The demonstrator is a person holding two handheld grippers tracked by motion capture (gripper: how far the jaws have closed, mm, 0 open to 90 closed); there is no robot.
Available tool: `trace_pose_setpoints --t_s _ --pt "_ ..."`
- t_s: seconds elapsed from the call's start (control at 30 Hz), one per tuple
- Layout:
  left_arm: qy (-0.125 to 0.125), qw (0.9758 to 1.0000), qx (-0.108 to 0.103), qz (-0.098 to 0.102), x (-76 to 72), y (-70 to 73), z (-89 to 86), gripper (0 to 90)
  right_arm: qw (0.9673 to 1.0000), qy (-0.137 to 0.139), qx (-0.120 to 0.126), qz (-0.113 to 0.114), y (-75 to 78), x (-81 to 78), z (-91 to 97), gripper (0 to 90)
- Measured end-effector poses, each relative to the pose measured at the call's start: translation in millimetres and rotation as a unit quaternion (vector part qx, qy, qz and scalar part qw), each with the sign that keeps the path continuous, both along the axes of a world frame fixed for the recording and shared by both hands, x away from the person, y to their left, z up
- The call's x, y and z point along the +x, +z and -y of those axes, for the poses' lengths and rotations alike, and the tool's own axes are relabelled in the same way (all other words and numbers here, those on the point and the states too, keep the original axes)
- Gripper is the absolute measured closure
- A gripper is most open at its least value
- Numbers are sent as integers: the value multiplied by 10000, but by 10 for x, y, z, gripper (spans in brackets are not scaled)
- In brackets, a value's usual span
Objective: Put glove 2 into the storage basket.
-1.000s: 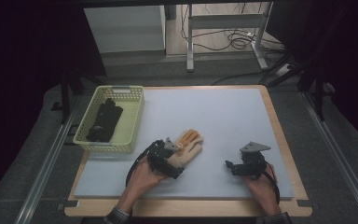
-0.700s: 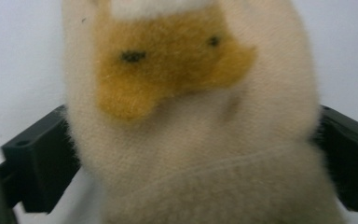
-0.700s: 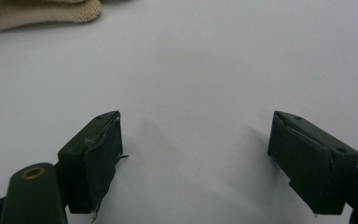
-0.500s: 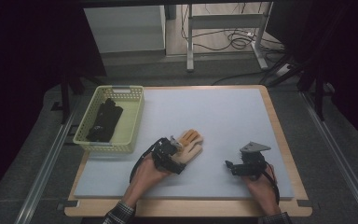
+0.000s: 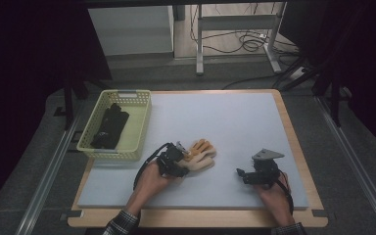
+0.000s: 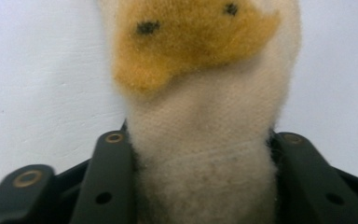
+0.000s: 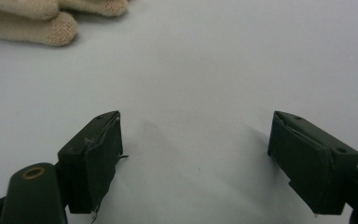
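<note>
A cream knitted glove (image 5: 201, 155) with an orange palm lies flat on the grey mat (image 5: 235, 122), fingers pointing away to the right. My left gripper (image 5: 180, 159) sits at its cuff. In the left gripper view its two black jaws have just been closing and press on either side of the glove's cuff (image 6: 200, 186), and the left gripper (image 6: 203, 138) rests low on the mat. My right gripper (image 5: 241, 174) stands open on the mat to the right, apart from the glove. The right gripper (image 7: 196, 130) has nothing between its jaws, and the glove's fingertips (image 7: 28, 21) lie beyond them.
A yellow mesh basket (image 5: 143, 128) stands at the mat's left edge with dark folded items (image 5: 108, 126) inside. The mat lies on a wooden board (image 5: 293, 147). Dark floor, rails and table legs surround it.
My left hand has edged slightly toward the glove's cuff. The right hand and the glove have stayed in place.
</note>
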State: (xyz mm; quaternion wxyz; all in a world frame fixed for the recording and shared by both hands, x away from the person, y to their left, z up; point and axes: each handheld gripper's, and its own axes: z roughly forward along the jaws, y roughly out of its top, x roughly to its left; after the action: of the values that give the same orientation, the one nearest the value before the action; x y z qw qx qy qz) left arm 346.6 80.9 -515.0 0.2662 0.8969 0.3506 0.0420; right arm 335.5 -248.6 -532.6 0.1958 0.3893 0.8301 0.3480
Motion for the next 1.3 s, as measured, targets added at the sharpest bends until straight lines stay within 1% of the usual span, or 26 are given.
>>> trace_pose_setpoints --t_s 0.03,0.1,0.17,0.27,0.4,0.6,0.8,0.83,0.9,1.0,1.1,1.27,1.3 --pt "-8 10000 -48 -28 2 6 -7 618 10000 0 1 -1 0 0 0 174" --pt "27 10000 -53 2 7 29 -18 627 10000 -2 5 -2 0 0 0 174" --pt "100 9999 -38 68 21 59 -32 628 10000 -1 7 -2 0 0 0 174" --pt "219 9997 -93 85 64 131 -83 628 10000 -2 4 -2 0 0 0 174" --pt "376 9991 -152 153 115 259 -164 625 10000 -5 5 -1 0 -1 -1 174" --pt "584 9978 -149 263 209 461 -298 619 10000 -3 2 2 0 -1 0 174" --pt "839 9956 -124 404 302 677 -476 614 10000 -3 1 1 0 -2 0 174" --pt "938 9945 -130 439 321 722 -518 613 10000 -6 4 -1 0 -2 -1 174" --pt "1030 9935 -77 480 354 790 -596 613 10000 0 0 8 -1 -1 0 174" --pt "1300 9900 -10 552 417 888 -737 612 10000 -1 7 14 -3 -1 -1 174" --pt "1553 9859 29 616 482 960 -900 612 10000 -2 8 14 -3 -1 -1 174" --pt "1978 9777 28 709 573 1049 -1184 607 10000 -1 9 14 -3 -1 -1 174" --pt "2066 9756 29 738 593 1067 -1252 606 10000 -4 13 14 -3 -1 -1 174"
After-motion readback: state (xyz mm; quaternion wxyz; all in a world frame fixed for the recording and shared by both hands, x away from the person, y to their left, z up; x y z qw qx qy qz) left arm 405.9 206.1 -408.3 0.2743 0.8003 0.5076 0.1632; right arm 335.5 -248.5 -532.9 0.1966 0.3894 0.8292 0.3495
